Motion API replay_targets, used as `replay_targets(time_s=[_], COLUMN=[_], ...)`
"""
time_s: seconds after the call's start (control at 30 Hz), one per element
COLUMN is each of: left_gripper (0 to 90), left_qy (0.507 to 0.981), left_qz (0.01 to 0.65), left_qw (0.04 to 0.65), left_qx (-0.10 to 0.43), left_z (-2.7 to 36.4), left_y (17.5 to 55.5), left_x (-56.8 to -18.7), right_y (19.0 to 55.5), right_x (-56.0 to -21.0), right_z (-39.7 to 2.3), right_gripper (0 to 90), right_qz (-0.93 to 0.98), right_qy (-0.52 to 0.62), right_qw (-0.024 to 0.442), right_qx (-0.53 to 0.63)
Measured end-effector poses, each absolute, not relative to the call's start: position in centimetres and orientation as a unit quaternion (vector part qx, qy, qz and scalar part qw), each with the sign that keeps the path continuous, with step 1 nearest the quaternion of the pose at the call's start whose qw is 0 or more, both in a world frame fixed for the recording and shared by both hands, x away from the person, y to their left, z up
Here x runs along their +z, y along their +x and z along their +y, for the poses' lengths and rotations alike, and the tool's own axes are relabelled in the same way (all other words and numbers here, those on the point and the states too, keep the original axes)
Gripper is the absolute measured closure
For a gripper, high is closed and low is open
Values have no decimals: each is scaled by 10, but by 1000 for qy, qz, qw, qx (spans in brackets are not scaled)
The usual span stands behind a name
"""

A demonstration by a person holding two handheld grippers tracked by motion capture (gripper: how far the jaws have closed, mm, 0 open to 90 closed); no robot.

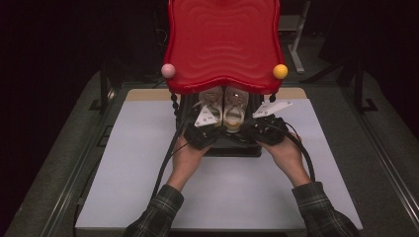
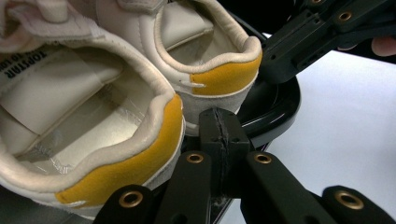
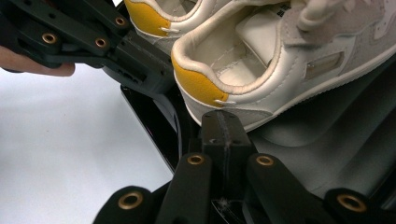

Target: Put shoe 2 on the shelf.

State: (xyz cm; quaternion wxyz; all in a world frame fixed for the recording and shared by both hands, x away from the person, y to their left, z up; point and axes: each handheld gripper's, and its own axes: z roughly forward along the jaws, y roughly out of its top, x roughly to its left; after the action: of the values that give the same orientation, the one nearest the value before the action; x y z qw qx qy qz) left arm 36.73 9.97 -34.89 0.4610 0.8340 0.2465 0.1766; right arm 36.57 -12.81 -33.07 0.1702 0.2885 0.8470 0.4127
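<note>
Both claws are closed on nothing: the left claw (image 2: 219, 135) sits at the near rim of a black tray (image 2: 275, 112), and the right claw (image 3: 224, 135) at the same rim beside it. Two white sneakers (image 1: 225, 106) with yellow heel tabs stand side by side in that tray, heels toward the claws, on the white bench (image 1: 123, 163), under a red chair seat (image 1: 222, 44) bearing one pink and one yellow ball.
</note>
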Motion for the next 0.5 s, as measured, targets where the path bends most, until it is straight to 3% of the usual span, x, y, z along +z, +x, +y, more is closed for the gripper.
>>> replay_targets(time_s=[0.3, 0.5], left_gripper=[891, 762], left_qy=[840, 843], left_qz=[235, 237], left_qw=[464, 463], left_qx=[156, 134], left_z=[104, 118], left_y=[364, 355], left_x=[-345, -342], right_y=[363, 355], right_x=[-330, -331], right_z=[-129, -135], right_gripper=[893, 802], right_qz=[845, 841], right_qy=[289, 285], right_qw=[166, 156], right_qx=[419, 432])
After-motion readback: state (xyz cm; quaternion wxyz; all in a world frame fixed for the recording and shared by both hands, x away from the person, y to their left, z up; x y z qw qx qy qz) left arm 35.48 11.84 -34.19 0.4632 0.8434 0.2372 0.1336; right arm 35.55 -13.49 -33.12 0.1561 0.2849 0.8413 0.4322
